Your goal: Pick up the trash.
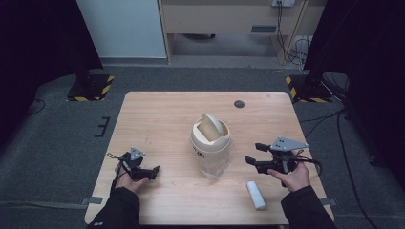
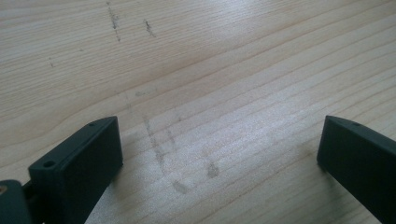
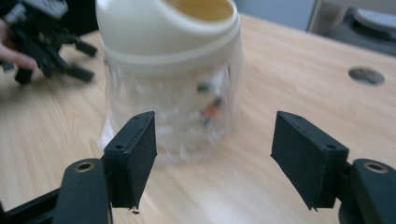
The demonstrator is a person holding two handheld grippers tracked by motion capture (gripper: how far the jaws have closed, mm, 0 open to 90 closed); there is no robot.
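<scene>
One cream bin (image 1: 210, 138) w/ swing lid, clear liner, mid surface (image 1: 157, 119). One white roll (image 1: 255, 194) near-right of bin. Two tools: left tool (image 1: 154, 171) left of bin, released, empty; right tool (image 1: 252, 153) right of bin, released, nothing between jaws.

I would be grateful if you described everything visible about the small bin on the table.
The small bin stands upright near the middle of the wooden table. Its cream domed top, plastic by the look, has a swing flap tilted open. A clear plastic liner wraps the body below, crumpled at the base; small coloured bits show through it. Neither gripper touches it.
</scene>
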